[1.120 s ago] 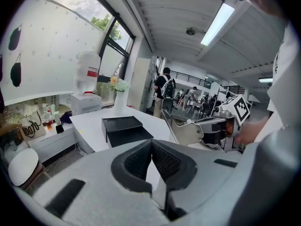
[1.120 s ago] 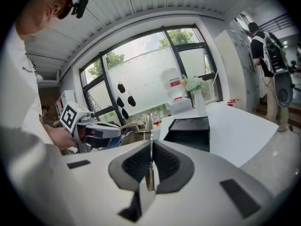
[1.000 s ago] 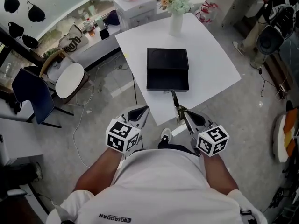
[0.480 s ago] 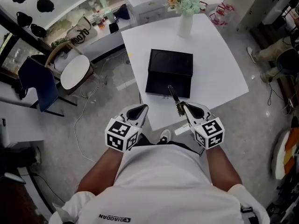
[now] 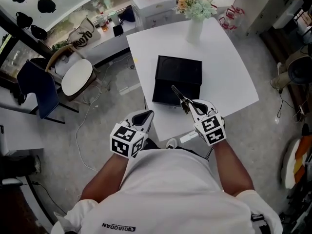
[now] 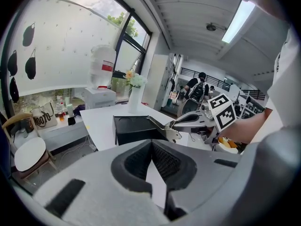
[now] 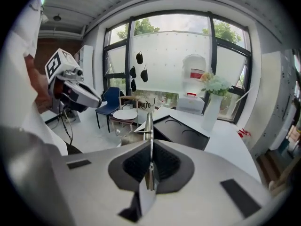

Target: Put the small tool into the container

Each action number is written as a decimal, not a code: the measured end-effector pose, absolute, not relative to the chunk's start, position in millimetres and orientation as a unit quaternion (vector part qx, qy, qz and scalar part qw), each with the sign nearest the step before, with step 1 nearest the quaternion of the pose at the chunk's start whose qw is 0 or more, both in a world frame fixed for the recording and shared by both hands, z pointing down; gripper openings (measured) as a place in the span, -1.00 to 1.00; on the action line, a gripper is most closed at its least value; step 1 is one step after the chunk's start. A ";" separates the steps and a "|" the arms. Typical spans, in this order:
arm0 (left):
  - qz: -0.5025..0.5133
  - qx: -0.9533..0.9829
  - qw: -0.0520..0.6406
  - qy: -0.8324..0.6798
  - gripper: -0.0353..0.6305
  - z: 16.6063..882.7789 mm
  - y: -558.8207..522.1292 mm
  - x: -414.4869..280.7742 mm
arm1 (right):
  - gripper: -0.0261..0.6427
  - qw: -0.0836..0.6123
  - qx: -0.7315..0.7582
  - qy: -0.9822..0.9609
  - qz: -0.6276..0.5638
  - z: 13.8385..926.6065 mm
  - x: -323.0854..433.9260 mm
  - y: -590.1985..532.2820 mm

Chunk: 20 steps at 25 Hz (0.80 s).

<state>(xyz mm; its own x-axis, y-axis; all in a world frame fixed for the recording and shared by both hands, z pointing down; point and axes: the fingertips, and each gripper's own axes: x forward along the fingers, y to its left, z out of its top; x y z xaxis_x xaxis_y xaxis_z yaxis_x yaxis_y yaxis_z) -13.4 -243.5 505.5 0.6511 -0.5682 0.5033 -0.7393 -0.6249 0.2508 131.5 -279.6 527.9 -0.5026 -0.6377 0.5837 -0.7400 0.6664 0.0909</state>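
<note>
An open black container (image 5: 178,72) lies on the white square table (image 5: 229,72). My right gripper (image 5: 187,106) is shut on a slim metal tool (image 5: 177,97), whose tip reaches over the container's near part. In the right gripper view the tool (image 7: 149,126) sticks out straight from between the pads, with the container (image 7: 188,134) just beyond. My left gripper (image 5: 145,117) hangs shut with nothing in it, off the table's near left edge. From the left gripper view (image 6: 151,153) I see the tool (image 6: 162,126) and the right gripper (image 6: 188,119) in front of the container (image 6: 134,128).
A white vase with flowers (image 5: 195,26) stands at the table's far edge. Left of the table are a round white-seated chair (image 5: 75,79), a blue chair (image 5: 36,89) and cables on the floor (image 5: 90,130). A white cabinet (image 5: 156,6) stands behind the table.
My right gripper has carried the tool forward, from the table's near edge to over the container's near part. The left gripper has hardly moved.
</note>
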 end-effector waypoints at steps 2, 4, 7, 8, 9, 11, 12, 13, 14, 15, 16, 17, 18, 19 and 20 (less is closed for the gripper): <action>0.193 0.882 0.224 -0.367 -0.87 506.9 -249.1 -16.8 | -0.89 0.325 0.393 -0.858 0.067 533.8 126.3 -286.9; 0.191 0.882 0.225 -0.368 -0.87 507.6 -256.3 -21.2 | -0.89 0.353 0.384 -0.852 0.044 538.3 122.3 -295.1; 0.186 0.881 0.227 -0.371 -0.87 506.7 -263.6 -27.7 | -0.89 0.391 0.363 -0.846 0.007 546.0 113.8 -305.0; 0.185 0.881 0.225 -0.372 -0.87 505.7 -265.4 -30.1 | -0.89 0.406 0.353 -0.843 -0.008 550.0 110.6 -308.6; 0.184 0.881 0.225 -0.374 -0.87 505.1 -266.8 -32.9 | -0.89 0.421 0.344 -0.839 -0.024 554.9 107.7 -312.3; 0.182 0.879 0.225 -0.378 -0.87 505.7 -267.6 -40.3 | -0.89 0.449 0.325 -0.831 -0.052 566.6 102.5 -319.2; 0.182 0.878 0.226 -0.382 -0.87 506.8 -267.3 -45.1 | -0.89 0.460 0.316 -0.828 -0.063 572.4 99.7 -322.5; 0.182 0.876 0.227 -0.385 -0.87 508.1 -266.8 -50.2 | -0.89 0.469 0.308 -0.825 -0.072 577.8 96.9 -325.8; 0.183 0.874 0.228 -0.389 -0.87 509.1 -266.3 -55.2 | -0.89 0.477 0.300 -0.822 -0.079 582.7 94.4 -329.1; 0.183 0.872 0.230 -0.393 -0.87 509.8 -265.9 -59.9 | -0.89 0.485 0.293 -0.819 -0.087 587.0 92.4 -332.5; 0.183 0.870 0.230 -0.397 -0.87 509.9 -265.6 -64.2 | -0.89 0.492 0.288 -0.816 -0.096 590.9 90.7 -336.2; 0.182 0.868 0.231 -0.401 -0.87 509.7 -265.3 -68.4 | -0.89 0.499 0.282 -0.813 -0.105 594.7 89.2 -339.9; 0.181 0.866 0.232 -0.404 -0.87 509.4 -264.7 -72.5 | -0.89 0.506 0.276 -0.809 -0.114 598.9 87.6 -343.4; 0.179 0.864 0.233 -0.408 -0.87 509.2 -263.6 -76.3 | -0.89 0.513 0.270 -0.806 -0.122 603.5 86.1 -346.5; 0.178 0.863 0.233 -0.412 -0.87 509.0 -262.4 -79.7 | -0.89 0.519 0.264 -0.803 -0.130 608.4 84.9 -349.3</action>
